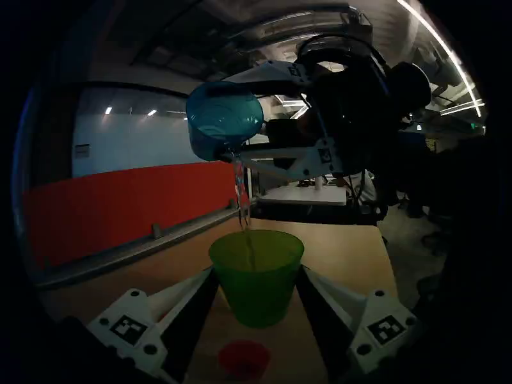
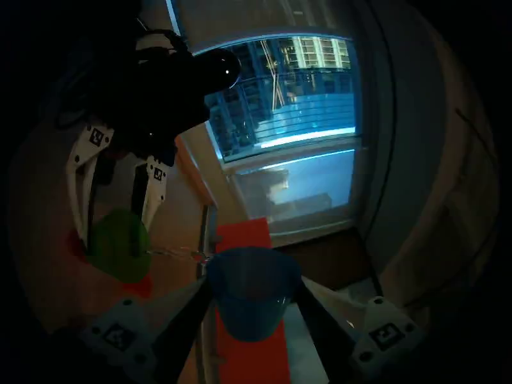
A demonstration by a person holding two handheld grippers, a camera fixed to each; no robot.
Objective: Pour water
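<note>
My left gripper (image 1: 257,281) is shut on a green cup (image 1: 257,275), held upright above the wooden table (image 1: 345,253). Above it, the right gripper (image 1: 253,121) holds a blue cup (image 1: 221,118) tipped over, and a thin stream of water (image 1: 242,192) falls into the green cup. In the right gripper view, my right gripper (image 2: 251,297) is shut on the blue cup (image 2: 251,294), tilted sideways. Water (image 2: 176,252) runs from its rim toward the green cup (image 2: 118,246), which the left gripper (image 2: 115,221) holds farther off.
A small red cup (image 1: 243,358) stands on the table just below the green one. A red partition (image 1: 128,205) runs along the table's left edge. A large window (image 2: 288,121) lies beyond the table in the right gripper view.
</note>
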